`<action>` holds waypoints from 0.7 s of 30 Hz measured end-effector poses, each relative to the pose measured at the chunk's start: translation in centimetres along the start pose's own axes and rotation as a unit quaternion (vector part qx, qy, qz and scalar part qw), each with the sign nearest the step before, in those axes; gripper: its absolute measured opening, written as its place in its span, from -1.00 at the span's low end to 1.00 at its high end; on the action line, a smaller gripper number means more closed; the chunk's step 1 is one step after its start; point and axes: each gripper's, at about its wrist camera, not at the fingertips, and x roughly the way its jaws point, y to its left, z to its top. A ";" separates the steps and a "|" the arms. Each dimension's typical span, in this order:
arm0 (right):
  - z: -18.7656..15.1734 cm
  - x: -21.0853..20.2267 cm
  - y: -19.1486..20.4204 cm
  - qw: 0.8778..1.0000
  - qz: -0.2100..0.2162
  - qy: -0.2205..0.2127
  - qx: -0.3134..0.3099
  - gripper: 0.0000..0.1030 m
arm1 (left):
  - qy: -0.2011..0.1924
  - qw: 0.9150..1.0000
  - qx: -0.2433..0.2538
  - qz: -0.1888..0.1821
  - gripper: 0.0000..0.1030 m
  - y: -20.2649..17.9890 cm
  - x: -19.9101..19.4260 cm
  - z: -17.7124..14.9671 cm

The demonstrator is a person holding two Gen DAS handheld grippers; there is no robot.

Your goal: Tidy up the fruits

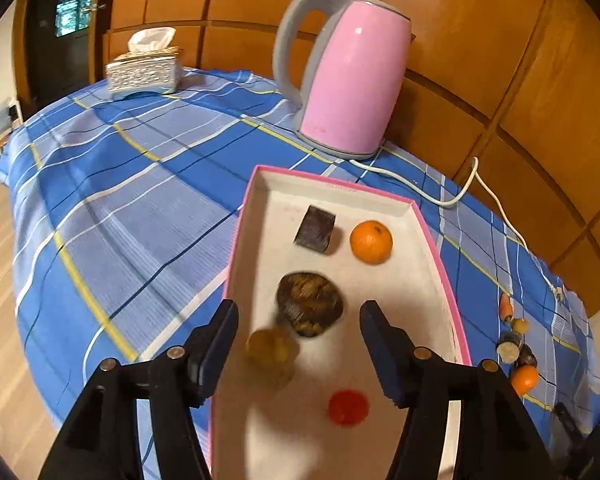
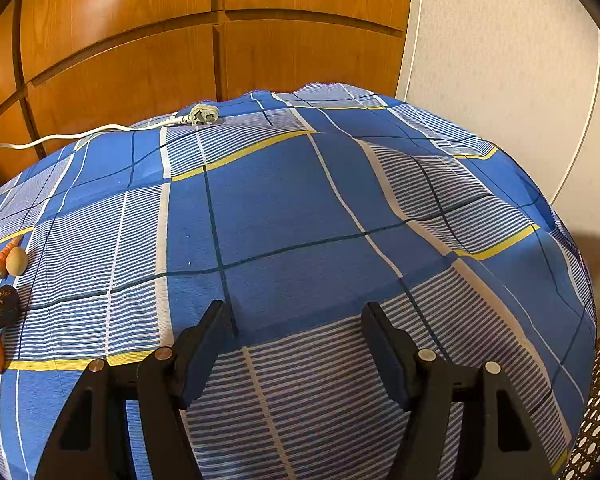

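Looks like a drop-off into the box (image 1: 440, 264) is what's being handled here, so the main thing is that the left gripper (image 1: 298, 326) should be kept over the box floor and lifted straight up, not swung sideways, or the pink rim gets clipped and the whole thing gets shoved across the surface (image 1: 120, 200). The left gripper is spread wide with nothing pinched between the jaws. A blurred yellowish fruit (image 1: 270, 350) is seen just inside the left jaw, low in the box, and whether it's rolling or settled can't be told from the blur. A dark lumpy fruit (image 1: 310, 304) sits between the jaws and a bit ahead, a red one (image 1: 348, 407) lies nearer the camera, and an orange (image 1: 371, 242) plus a dark block-shaped piece (image 1: 315, 232) are parked toward the far end, close to the pink kettle (image 1: 348, 76). For the next pick, a small pile (image 1: 516, 352) is left outside the box to its right, well apart from the left gripper. The right gripper (image 2: 296, 334) is also released and empty, hanging over bare cloth, with the carrot (image 2: 4, 258), a pale round fruit (image 2: 17, 261) and a dark one (image 2: 2, 306) off at its far left edge, so it'd be better used for those.
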 end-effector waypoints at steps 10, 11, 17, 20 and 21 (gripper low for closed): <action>0.0 0.0 0.0 1.000 0.000 0.000 0.000 0.35 | -0.008 0.999 -0.024 0.023 0.49 1.7 -2.8 -3.2; 0.0 0.0 0.0 1.000 0.000 0.000 0.000 0.35 | -0.009 0.999 -0.024 0.024 0.50 1.7 -2.9 -3.3; 0.0 0.0 0.0 1.000 -0.001 0.000 0.000 0.35 | -0.009 0.999 -0.018 0.033 0.57 1.9 -3.2 -4.4; 0.0 0.0 0.0 1.000 -0.001 0.001 0.000 0.35 | -0.004 0.999 -0.016 0.031 0.57 1.8 -3.1 -4.7; 0.0 0.0 0.0 1.000 -0.001 0.001 0.000 0.35 | -0.003 0.999 -0.016 0.030 0.57 1.8 -3.0 -4.8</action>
